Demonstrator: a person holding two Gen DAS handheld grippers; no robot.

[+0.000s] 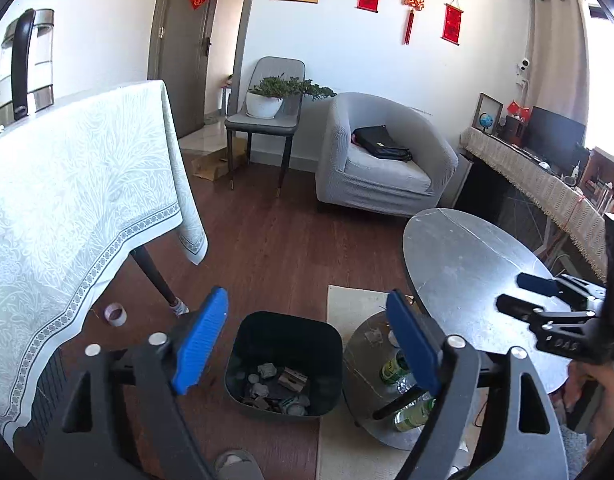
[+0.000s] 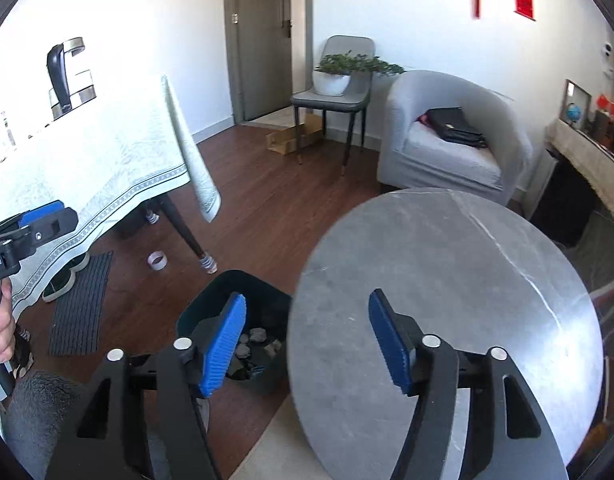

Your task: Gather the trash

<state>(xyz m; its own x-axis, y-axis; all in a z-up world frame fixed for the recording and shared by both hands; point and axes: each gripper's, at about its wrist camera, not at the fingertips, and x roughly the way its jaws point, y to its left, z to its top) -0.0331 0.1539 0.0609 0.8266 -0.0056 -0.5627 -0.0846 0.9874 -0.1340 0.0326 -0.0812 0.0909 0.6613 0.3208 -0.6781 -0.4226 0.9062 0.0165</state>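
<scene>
A dark square bin (image 1: 263, 330) stands on the wooden floor, with crumpled paper and other scraps (image 1: 267, 372) lying in it. My left gripper (image 1: 305, 320) hangs above the bin, open, with nothing between its blue pads. My right gripper (image 2: 307, 308) is open and empty too, over the edge of the round grey table (image 2: 447, 280), with the bin (image 2: 203, 304) down to its left. It also appears in the left wrist view as the right gripper (image 1: 513, 291) above that table (image 1: 467, 256). Two green-labelled bottles (image 1: 393, 368) lie on the low round shelf beside the bin.
A table under a pale patterned cloth (image 1: 67, 200) carries a kettle (image 1: 25, 64) at the left. A tape roll (image 1: 115, 314) lies on the floor by its leg. A grey armchair (image 1: 383, 152) and a chair with a potted plant (image 1: 267, 100) stand at the far wall.
</scene>
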